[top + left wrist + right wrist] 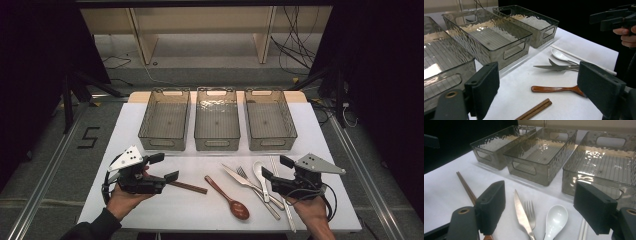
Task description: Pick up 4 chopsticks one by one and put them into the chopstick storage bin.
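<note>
Cutlery laid out on a white desk [150, 210] before three clear bins [217, 120].
The left gripper [162, 167] hovers with jaws spread over the brown chopsticks [189, 187]; the right gripper [274, 167], jaws also spread and empty, hangs just beside the white spoon [260, 172], knife [240, 178] and fork [255, 189], with the wooden spoon [229, 199] between the two grippers.

White spoon [258, 170], brown wooden spoon [229, 198], smoky rippled bins [216, 119].

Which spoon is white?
The ceramic soup spoon lying beside the fork near the right hand-held gripper; the other, the wooden spoon, is reddish-brown.
</note>
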Available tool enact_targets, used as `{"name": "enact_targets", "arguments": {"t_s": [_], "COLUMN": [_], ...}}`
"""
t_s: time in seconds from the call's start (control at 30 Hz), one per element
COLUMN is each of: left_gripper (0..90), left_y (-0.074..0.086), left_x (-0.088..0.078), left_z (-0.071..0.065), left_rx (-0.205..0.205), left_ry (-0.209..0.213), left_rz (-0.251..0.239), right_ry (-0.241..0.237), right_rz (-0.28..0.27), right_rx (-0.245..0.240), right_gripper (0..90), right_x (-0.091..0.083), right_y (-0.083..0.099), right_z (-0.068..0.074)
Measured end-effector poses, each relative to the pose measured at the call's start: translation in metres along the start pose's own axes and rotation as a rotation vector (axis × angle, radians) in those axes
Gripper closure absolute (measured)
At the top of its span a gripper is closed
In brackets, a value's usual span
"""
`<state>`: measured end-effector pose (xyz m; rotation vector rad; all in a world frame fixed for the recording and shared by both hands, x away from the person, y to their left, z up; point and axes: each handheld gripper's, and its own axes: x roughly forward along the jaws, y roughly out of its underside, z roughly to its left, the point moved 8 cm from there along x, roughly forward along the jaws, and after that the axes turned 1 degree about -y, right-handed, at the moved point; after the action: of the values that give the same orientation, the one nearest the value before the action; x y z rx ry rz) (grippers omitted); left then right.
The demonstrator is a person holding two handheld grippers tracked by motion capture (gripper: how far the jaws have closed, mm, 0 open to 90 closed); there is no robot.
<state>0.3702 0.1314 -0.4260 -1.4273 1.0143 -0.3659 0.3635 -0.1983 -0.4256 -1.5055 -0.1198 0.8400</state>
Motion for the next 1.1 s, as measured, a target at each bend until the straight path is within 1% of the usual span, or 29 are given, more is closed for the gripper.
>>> {"name": "enact_targets", "arguments": {"t_s": [0.2, 0.3, 0.4, 0.47, 0.53, 0.6, 0.67, 0.7, 0.8, 0.87, 0.97, 1.03, 1.1], "left_gripper": [17.7, 17.7, 17.7, 17.7, 17.7, 17.7, 17.7, 18.4, 18.9, 20.0, 20.3, 20.3, 20.2], "left_y": [0.000, 0.000, 0.000, 0.001, 0.001, 0.004, 0.007, 0.009, 0.011, 0.012, 0.014, 0.017, 0.022], "left_x": [0.000, 0.000, 0.001, 0.001, 0.002, 0.005, 0.006, 0.007, 0.013, 0.015, 0.018, 0.021, 0.025], "left_z": [0.000, 0.000, 0.000, 0.001, 0.002, 0.003, 0.005, 0.006, 0.011, 0.012, 0.012, 0.015, 0.019], "left_rx": [0.002, 0.002, 0.016, 0.026, 0.051, 0.082, 0.125, 0.139, 0.158, 0.165, 0.202, 0.229, 0.265], "left_ry": [-0.001, 0.000, -0.004, -0.012, -0.024, -0.026, -0.040, -0.040, -0.038, -0.020, -0.016, -0.020, -0.030], "left_rz": [0.000, -0.001, 0.005, 0.014, 0.031, 0.067, 0.105, 0.127, 0.179, 0.215, 0.266, 0.306, 0.367], "right_ry": [0.002, 0.000, -0.006, -0.007, -0.012, -0.016, -0.019, -0.024, -0.027, -0.032, -0.034, -0.033, -0.034], "right_rz": [0.013, 0.022, 0.044, 0.049, 0.058, 0.062, 0.068, 0.072, 0.080, 0.092, 0.098, 0.101, 0.101], "right_rx": [-0.002, -0.012, -0.013, -0.012, -0.017, -0.020, -0.023, -0.023, -0.025, -0.022, -0.024, -0.025, -0.020], "right_gripper": [26.5, 26.5, 26.5, 26.5, 26.5, 26.5, 26.5, 26.5, 26.5, 26.5, 26.5, 26.5, 26.5], "right_x": [0.001, 0.002, 0.004, 0.004, 0.005, 0.005, 0.006, 0.007, 0.008, 0.009, 0.009, 0.010, 0.010], "right_y": [0.001, 0.002, 0.004, 0.005, 0.005, 0.006, 0.006, 0.007, 0.008, 0.009, 0.010, 0.010, 0.010], "right_z": [0.000, 0.001, 0.002, 0.002, 0.003, 0.003, 0.004, 0.004, 0.005, 0.005, 0.006, 0.006, 0.005]}}
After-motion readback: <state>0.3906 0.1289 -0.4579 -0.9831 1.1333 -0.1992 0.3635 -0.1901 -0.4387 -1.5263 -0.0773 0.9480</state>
